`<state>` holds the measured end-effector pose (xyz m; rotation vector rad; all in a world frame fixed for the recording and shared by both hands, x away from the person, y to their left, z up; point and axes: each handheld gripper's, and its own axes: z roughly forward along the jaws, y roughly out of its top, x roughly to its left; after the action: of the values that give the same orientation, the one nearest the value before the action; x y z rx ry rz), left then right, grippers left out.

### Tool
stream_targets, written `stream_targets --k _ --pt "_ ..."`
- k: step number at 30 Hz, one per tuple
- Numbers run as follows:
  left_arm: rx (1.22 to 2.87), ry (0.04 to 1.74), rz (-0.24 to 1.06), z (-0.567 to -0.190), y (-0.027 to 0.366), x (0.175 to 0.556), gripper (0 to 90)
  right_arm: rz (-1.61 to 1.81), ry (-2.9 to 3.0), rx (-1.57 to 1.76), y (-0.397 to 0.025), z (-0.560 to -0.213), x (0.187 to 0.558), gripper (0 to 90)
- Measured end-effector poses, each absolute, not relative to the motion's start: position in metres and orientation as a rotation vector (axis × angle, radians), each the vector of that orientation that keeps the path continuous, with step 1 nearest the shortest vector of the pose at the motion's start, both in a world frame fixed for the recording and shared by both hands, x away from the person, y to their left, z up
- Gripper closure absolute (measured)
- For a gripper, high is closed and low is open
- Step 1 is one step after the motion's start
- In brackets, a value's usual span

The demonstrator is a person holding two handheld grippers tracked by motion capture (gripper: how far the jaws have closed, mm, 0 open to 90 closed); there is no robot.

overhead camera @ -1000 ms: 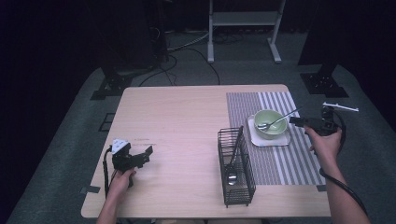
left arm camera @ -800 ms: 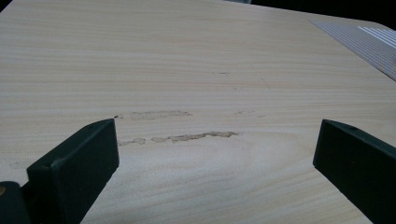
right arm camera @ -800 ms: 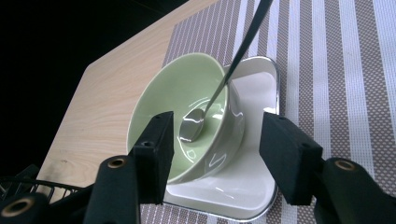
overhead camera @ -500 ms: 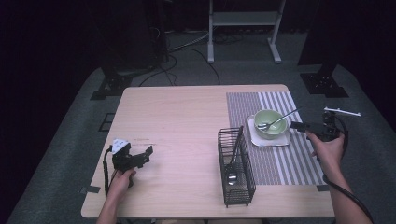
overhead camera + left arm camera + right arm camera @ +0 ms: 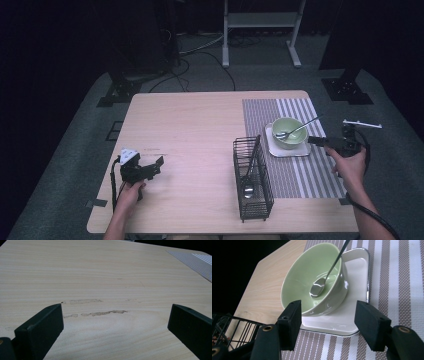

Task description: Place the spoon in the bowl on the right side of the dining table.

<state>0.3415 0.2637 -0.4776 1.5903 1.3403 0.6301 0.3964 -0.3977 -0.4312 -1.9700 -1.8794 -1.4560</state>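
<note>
A pale green bowl [image 5: 288,132] sits on a white square plate [image 5: 273,149] on the striped placemat [image 5: 320,165]. A metal spoon [image 5: 300,128] rests in the bowl, handle leaning out to the right. In the right gripper view the bowl [image 5: 304,282] and spoon [image 5: 319,287] lie just beyond my right gripper [image 5: 329,322], which is open and empty. From above, that right gripper [image 5: 316,141] hovers just right of the plate. My left gripper [image 5: 156,166] rests open at the table's front left; in its own view the left gripper [image 5: 115,325] frames bare wood.
A black wire basket [image 5: 252,180] stands in front of the bowl, with a ladle-like utensil [image 5: 248,190] inside. The wooden table [image 5: 190,130] has open room across its middle and left. Dark stands and cables lie on the floor beyond.
My right gripper has drawn back from the spoon handle, moving toward me and lower, to the plate's right side. The left gripper has stayed put.
</note>
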Motion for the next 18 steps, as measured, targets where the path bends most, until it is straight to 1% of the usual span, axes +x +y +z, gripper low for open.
stream_targets --k 18 --pt "1.59 1.341 0.63 -0.478 0.264 0.342 0.0 -1.431 -1.919 -1.913 -0.385 -0.435 0.385 37.1"
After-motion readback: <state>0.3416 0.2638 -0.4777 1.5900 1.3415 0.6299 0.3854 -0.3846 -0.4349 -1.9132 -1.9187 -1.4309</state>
